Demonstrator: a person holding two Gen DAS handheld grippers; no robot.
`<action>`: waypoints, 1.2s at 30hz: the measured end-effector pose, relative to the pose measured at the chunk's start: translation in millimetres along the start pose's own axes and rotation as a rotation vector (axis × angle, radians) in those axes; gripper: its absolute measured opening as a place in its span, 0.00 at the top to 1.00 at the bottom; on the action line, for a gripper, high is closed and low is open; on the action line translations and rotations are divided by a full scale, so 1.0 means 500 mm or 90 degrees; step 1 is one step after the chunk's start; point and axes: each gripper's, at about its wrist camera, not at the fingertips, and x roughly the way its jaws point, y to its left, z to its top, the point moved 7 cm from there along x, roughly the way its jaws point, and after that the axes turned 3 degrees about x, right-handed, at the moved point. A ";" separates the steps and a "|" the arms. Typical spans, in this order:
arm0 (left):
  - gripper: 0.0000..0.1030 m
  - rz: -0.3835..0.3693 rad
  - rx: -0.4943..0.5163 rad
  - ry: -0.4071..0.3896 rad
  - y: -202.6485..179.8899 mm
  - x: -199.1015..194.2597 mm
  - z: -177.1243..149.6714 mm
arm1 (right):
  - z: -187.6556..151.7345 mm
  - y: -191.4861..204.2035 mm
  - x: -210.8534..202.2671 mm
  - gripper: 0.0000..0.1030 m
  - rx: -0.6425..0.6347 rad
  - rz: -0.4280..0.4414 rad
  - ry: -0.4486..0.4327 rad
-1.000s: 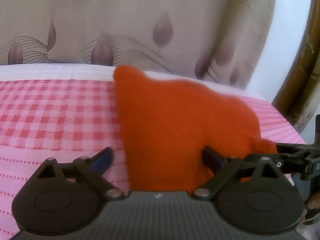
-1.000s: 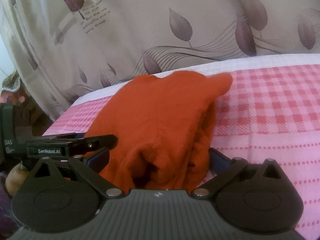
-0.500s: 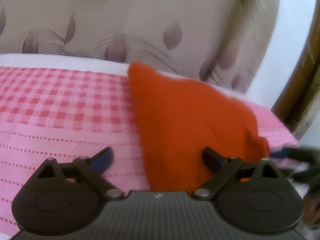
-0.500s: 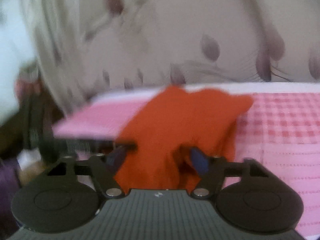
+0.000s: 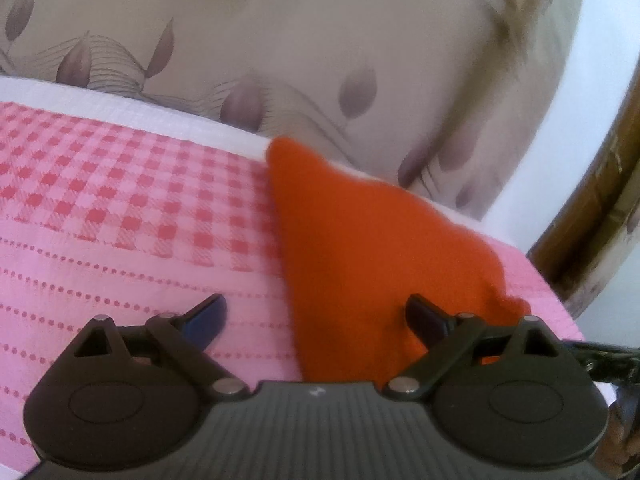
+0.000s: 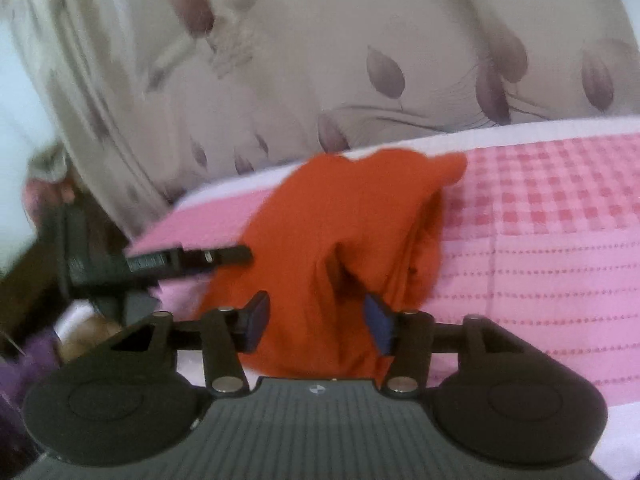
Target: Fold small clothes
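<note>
since a second ago the right tool (image 6: 316, 322) has drawn its fingers in from a wide spread to about half that; they are easing apart a little at this moment, with a bunched fold of the orange garment (image 6: 340, 240) between the blue pads. whether the pads still press the cloth is hard to say in this blurred view, though the fabric fills the gap and touches both of them. over the same second the checked part of the bedspread has spread further across the left wrist view and the orange garment (image 5: 372, 252) has shifted toward the right of it.

the left tool (image 5: 316, 318) stands wide apart. its left finger lies over bare pink bedspread (image 5: 120, 248), its right finger over the near edge of the garment, and nothing is gripped between them.

the garment lies on the bed near its corner, one pointed end reaching the white border strip (image 5: 132, 112) at the far edge, the rest running back toward both tools. in the right wrist view it looks doubled over, with a deep crease down its middle.

from the right wrist view the left tool (image 6: 208, 258) shows side-on, just beside the garment's left edge. a beige curtain (image 6: 400, 60) with purple leaves hangs behind the bed.
</note>
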 end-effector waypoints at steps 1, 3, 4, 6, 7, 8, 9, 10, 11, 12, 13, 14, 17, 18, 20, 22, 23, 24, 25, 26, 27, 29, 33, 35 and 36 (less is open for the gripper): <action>0.06 -0.002 -0.003 -0.004 0.001 -0.001 0.000 | -0.008 -0.002 0.012 0.48 0.001 -0.012 0.021; 0.06 -0.005 -0.003 -0.008 0.003 -0.002 -0.001 | -0.030 0.005 0.024 0.75 -0.010 -0.009 0.050; 0.06 -0.007 -0.006 -0.010 0.004 -0.003 -0.001 | -0.039 0.008 0.021 0.85 -0.009 -0.006 0.051; 0.06 -0.013 -0.010 -0.013 0.007 -0.005 0.000 | -0.035 0.004 0.000 0.88 0.038 0.021 0.033; 0.06 -0.017 -0.014 -0.015 0.008 -0.007 0.000 | -0.026 0.000 -0.016 0.90 0.077 0.055 0.021; 0.06 -0.020 -0.019 -0.016 0.011 -0.008 0.000 | -0.020 -0.005 -0.027 0.90 0.099 0.066 0.012; 0.06 -0.021 -0.022 -0.017 0.012 -0.008 0.000 | -0.019 -0.016 -0.035 0.90 0.117 0.063 0.011; 0.06 -0.020 -0.022 -0.018 0.011 -0.008 -0.001 | -0.024 -0.028 -0.031 0.90 0.134 0.059 0.026; 0.06 -0.020 -0.020 -0.018 0.011 -0.008 -0.001 | -0.038 -0.043 -0.020 0.90 0.143 0.041 0.051; 0.06 -0.018 -0.017 -0.018 0.011 -0.008 -0.002 | -0.054 -0.055 -0.011 0.91 0.137 0.015 0.071; 0.06 -0.016 -0.015 -0.018 0.010 -0.008 -0.002 | -0.060 -0.060 -0.010 0.95 0.140 0.018 0.071; 0.06 -0.014 -0.013 -0.018 0.010 -0.008 -0.003 | -0.057 -0.060 -0.014 0.95 0.147 0.024 0.069; 0.06 -0.013 -0.013 -0.019 0.009 -0.009 -0.003 | -0.031 -0.056 -0.037 0.80 0.149 0.035 0.031; 0.06 -0.013 -0.015 -0.019 0.009 -0.009 -0.003 | -0.019 -0.056 -0.046 0.74 0.157 0.047 0.016; 0.06 -0.010 -0.029 -0.019 0.012 -0.012 0.002 | 0.011 -0.051 -0.068 0.45 0.143 0.025 -0.023; 0.06 -0.024 -0.053 -0.018 0.018 -0.013 0.011 | 0.046 -0.041 -0.078 0.00 0.099 -0.003 -0.062; 0.06 -0.028 -0.065 -0.019 0.022 -0.012 0.017 | 0.061 -0.043 -0.079 0.00 0.085 -0.009 -0.076; 0.06 -0.031 -0.079 -0.020 0.028 -0.010 0.025 | 0.080 -0.045 -0.067 0.00 0.071 -0.009 -0.074; 0.06 -0.039 -0.092 -0.018 0.033 -0.006 0.031 | 0.092 -0.044 -0.053 0.00 0.058 -0.010 -0.064; 0.06 -0.054 -0.103 -0.011 0.036 0.000 0.037 | 0.107 -0.054 -0.031 0.00 0.046 -0.020 -0.052; 0.06 -0.073 -0.110 0.000 0.037 0.009 0.042 | 0.115 -0.063 -0.011 0.00 0.039 -0.030 -0.042; 0.06 -0.099 -0.109 0.035 0.036 0.031 0.045 | 0.120 -0.084 0.035 0.01 0.042 -0.028 -0.011; 0.06 -0.135 -0.056 0.057 0.023 0.063 0.049 | 0.099 -0.100 0.103 0.15 0.032 -0.014 0.047; 0.07 -0.158 -0.057 0.062 0.022 0.076 0.056 | 0.091 -0.090 0.126 0.19 0.012 -0.002 0.053; 0.08 -0.169 -0.059 0.063 0.024 0.083 0.058 | 0.088 -0.082 0.134 0.24 0.003 0.008 0.061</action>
